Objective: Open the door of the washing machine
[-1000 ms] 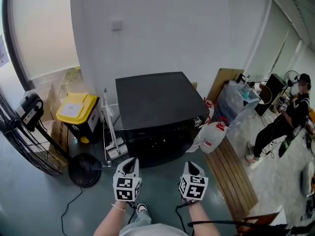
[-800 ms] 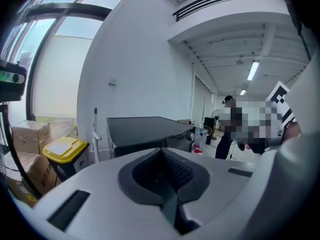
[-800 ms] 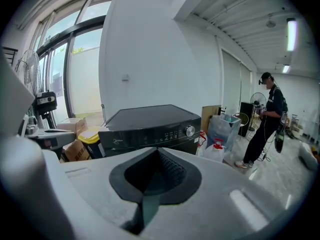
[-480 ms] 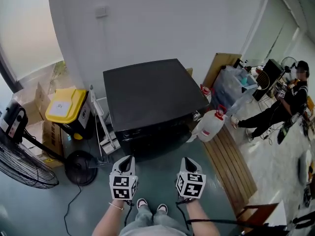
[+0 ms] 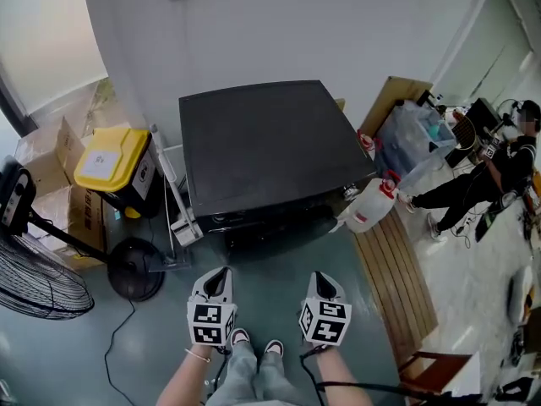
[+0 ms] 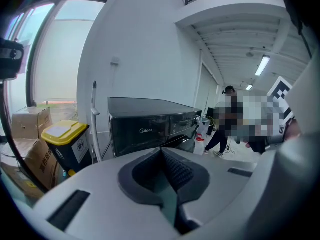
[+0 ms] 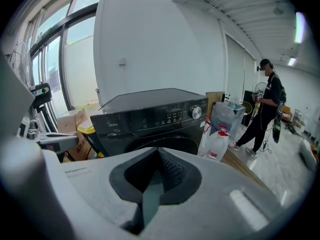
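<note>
Head view showed the black washing machine [image 5: 262,146] against the white wall, higher in the frame than a second before, with the yellow bin [image 5: 110,163] to its left. The left gripper [image 5: 219,272] and right gripper [image 5: 318,276] hung short of its front, jaws pressed together and empty. Both shoes [image 5: 274,346] now showed. The round door [image 7: 165,143] sat closed.
</note>
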`<state>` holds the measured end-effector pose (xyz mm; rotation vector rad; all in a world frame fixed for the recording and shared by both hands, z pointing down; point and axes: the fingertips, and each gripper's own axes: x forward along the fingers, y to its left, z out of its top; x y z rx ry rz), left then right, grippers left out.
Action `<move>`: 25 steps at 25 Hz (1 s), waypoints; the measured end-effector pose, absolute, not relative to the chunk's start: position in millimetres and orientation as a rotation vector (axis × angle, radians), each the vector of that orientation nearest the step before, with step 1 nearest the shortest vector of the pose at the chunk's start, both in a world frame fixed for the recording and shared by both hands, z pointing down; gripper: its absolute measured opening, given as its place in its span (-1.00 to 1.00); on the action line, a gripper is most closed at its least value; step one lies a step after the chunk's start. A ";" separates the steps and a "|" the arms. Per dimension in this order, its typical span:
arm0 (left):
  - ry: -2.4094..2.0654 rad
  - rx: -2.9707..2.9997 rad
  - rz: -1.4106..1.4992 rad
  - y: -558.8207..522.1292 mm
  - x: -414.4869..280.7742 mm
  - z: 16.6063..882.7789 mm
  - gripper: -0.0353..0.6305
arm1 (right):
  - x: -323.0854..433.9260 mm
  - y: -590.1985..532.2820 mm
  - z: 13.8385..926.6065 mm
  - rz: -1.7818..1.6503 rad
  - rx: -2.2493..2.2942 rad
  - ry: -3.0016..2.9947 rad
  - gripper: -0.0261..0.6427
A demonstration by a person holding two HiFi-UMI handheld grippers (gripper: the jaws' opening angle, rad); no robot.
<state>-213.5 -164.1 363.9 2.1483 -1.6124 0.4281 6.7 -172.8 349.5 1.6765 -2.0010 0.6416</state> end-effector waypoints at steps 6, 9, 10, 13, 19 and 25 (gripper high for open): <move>-1.603 2.131 0.441 -176.9 -214.5 394.5 -0.87 | 2.1 -186.8 372.5 0.653 1.673 -1.993 -0.91; -1.601 2.125 0.453 -185.9 -215.7 411.4 -0.87 | 6.1 -192.1 388.4 0.664 1.675 -1.973 -0.91; -1.598 2.120 0.458 -187.5 -216.7 418.4 -0.87 | 7.1 -192.5 394.8 0.671 1.675 -1.963 -0.91; -1.589 2.102 0.470 -191.1 -218.6 442.5 -0.87 | 10.3 -192.9 414.8 0.686 1.675 -1.941 -0.91; -1.575 2.081 0.492 -197.5 -218.3 498.1 -0.87 | 16.0 -192.6 468.1 0.725 1.679 -1.907 -0.91; -1.584 2.052 0.489 -202.6 -224.3 546.6 -0.87 | 10.8 -191.3 519.4 0.772 1.653 -1.893 -0.91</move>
